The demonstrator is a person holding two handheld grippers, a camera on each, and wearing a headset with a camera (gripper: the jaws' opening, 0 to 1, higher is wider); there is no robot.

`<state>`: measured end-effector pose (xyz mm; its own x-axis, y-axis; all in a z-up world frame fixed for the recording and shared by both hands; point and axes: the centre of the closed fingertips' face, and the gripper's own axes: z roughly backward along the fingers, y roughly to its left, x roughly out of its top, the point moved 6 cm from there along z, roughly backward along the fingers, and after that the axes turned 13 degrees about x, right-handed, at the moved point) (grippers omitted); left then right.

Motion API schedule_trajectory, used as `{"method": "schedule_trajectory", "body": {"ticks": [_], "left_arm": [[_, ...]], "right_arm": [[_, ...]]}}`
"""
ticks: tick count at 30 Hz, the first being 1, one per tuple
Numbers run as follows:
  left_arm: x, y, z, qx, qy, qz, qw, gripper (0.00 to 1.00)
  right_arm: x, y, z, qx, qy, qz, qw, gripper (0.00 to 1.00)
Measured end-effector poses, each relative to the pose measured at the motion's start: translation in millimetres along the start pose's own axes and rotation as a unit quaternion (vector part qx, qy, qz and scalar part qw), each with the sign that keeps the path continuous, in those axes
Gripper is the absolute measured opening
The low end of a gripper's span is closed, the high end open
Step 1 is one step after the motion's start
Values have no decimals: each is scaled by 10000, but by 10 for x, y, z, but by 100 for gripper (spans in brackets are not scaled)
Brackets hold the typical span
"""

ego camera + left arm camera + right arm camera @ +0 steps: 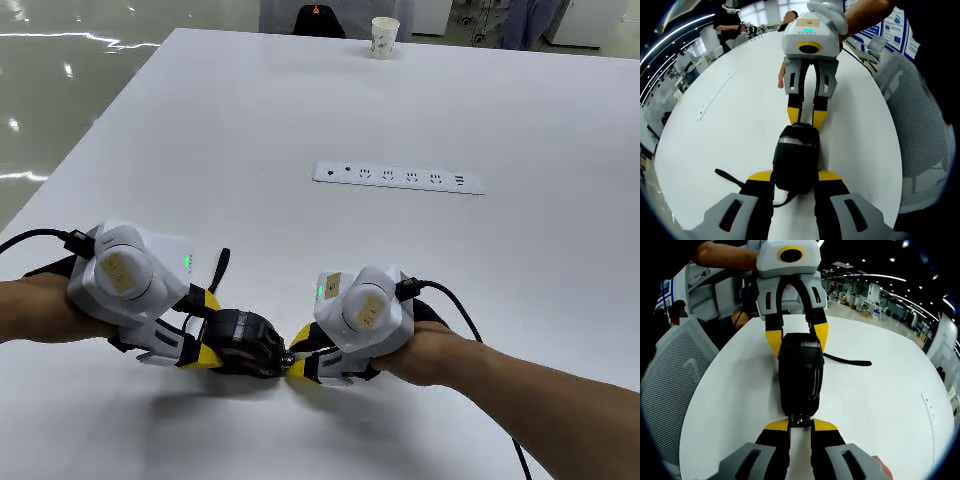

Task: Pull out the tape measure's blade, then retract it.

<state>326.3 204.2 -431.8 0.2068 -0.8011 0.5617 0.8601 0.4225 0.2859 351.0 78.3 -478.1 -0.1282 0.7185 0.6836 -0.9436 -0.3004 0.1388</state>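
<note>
A black tape measure (245, 342) lies on the white table (300, 130), held between the two grippers. My left gripper (207, 327) is shut on its body, one yellow-tipped jaw on each side; in the left gripper view the case (796, 157) sits between my left gripper's (795, 176) jaws. My right gripper (295, 353) meets the case's front end. In the right gripper view, my right gripper (800, 426) is shut on the small blade hook (800, 419) at the case's mouth. No length of blade shows outside the case (800, 375). The black wrist strap (847, 361) trails on the table.
A white power strip (397, 178) lies mid-table beyond the grippers. A paper cup (384, 37) stands at the far edge, near a dark chair (318, 20). Cables (470, 330) run back from both grippers. A mesh chair (920, 135) stands beside the table.
</note>
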Motion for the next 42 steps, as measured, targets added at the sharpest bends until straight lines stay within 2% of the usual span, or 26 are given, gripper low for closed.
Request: {"method": "schedule_trajectory", "body": {"ticks": [10, 21, 42], "left_arm": [[-2, 12, -7, -49, -25, 10, 10000, 25], [-14, 21, -17, -72, -30, 14, 10000, 24], [-21, 30, -21, -102, 21, 105, 9999, 24]], "right_arm": [[-4, -20, -27, 69, -29, -76, 9999, 12], [-9, -13, -35, 63, -1, 2, 10000, 9], [-67, -31, 31, 68, 0, -12, 10000, 9]]}}
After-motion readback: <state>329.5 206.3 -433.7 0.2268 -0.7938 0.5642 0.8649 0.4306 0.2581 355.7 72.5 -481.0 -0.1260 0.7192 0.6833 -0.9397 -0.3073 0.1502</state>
